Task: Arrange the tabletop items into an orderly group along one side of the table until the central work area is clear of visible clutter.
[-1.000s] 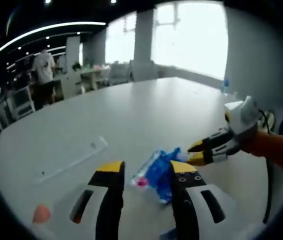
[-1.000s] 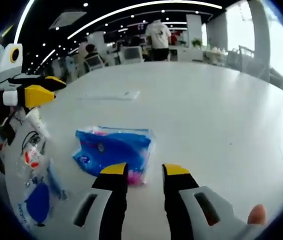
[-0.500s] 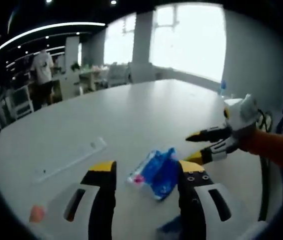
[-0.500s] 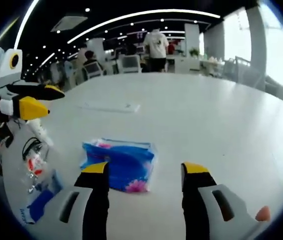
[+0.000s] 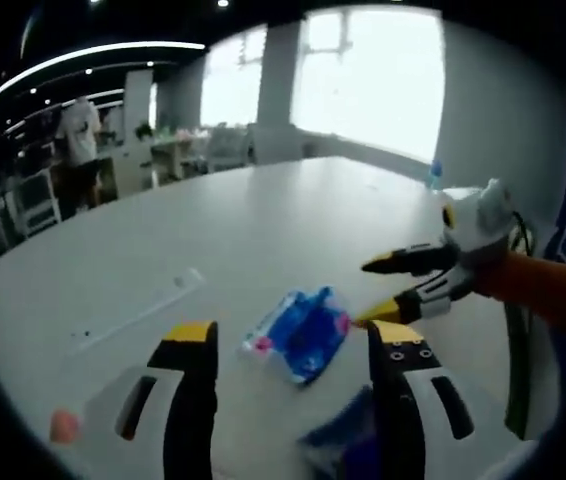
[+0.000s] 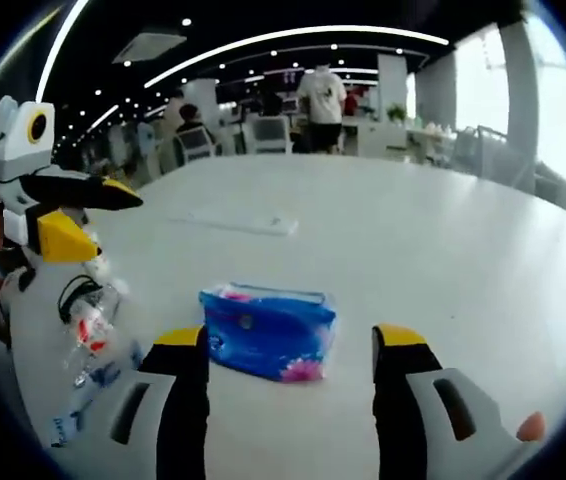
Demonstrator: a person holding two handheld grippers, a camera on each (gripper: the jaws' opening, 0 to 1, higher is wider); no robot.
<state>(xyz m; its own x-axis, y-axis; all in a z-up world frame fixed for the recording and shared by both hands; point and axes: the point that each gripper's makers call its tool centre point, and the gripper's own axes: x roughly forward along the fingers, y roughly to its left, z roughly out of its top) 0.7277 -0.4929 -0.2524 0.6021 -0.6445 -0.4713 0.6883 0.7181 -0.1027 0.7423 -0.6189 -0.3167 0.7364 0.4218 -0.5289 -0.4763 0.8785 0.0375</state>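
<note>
Blue packet (image 6: 269, 333) lies flat on the white table (image 6: 443, 230), free of both tools. In right gripper view it sits just ahead of and between the tips of the right gripper (image 6: 291, 345), jaws wide apart, not touching it. 1 s ago those jaws were much closer together, right at the packet's near edge w/ pink corner between them; since then they've spread and pulled back a bit, so packet shows whole, pink print at its near edge.

Left gripper view: left gripper (image 5: 292, 333) also wide open, packet (image 5: 298, 333) ahead between the tips, nothing clamped. Jaws stand wider than 1 s ago, when packet lay close between them. Right gripper (image 5: 383, 290) comes in from the right, jaws apart, lower tip just beside the packet's far side.

Clear ruler (image 5: 138, 310) lies further out on the table, well apart from packet; same spot as before. Clear bag w/ black cable & red bits (image 6: 83, 318) lies at table edge below the left gripper (image 6: 98, 212); another blue packet (image 5: 348, 445) near left gripper's right jaw.
</note>
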